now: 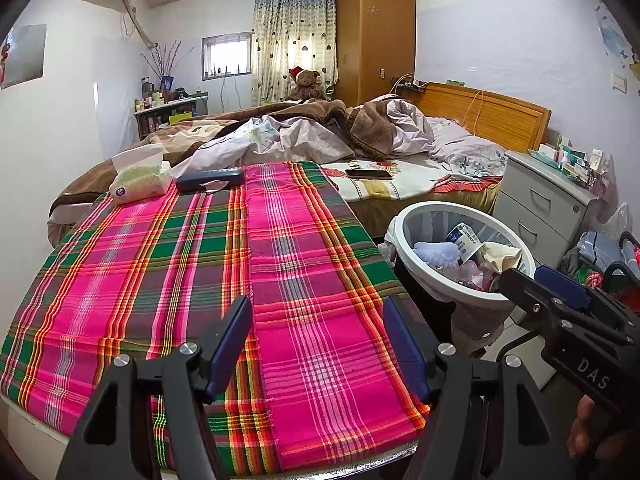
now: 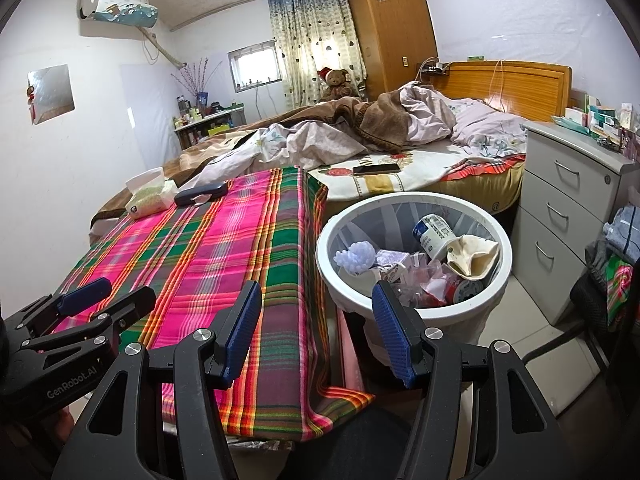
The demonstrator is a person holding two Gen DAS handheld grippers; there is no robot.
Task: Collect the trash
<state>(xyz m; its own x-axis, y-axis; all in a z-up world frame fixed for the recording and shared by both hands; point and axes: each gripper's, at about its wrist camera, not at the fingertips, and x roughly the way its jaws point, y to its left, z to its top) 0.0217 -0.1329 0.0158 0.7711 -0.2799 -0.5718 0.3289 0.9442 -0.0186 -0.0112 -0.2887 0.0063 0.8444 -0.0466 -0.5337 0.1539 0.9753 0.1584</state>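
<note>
Bedroom table with a plaid cloth (image 1: 200, 264); just beside it the white trash bin (image 2: 332, 236) holds trash. Left gripper (image 1: 316, 344) and right gripper (image 2: 316, 328) both gape apart, empty.

— Where's the trash?

— In the white round bin (image 2: 414, 312), standing upright on the floor just beside the surface with the plaid cloth (image 2: 224, 256).

— What's in it?

— A pale blue bobbly ball (image 2: 356, 258) at the left, a white cup with blue print (image 2: 434, 236) tilted against the far wall, a crumpled cream cloth (image 2: 474, 258) beside it, and pinkish clear wrappers (image 2: 430, 284) in the middle.

— Is it lined?

— Yes, a thin clear bag (image 1: 389, 249) folds over the rim.
</note>
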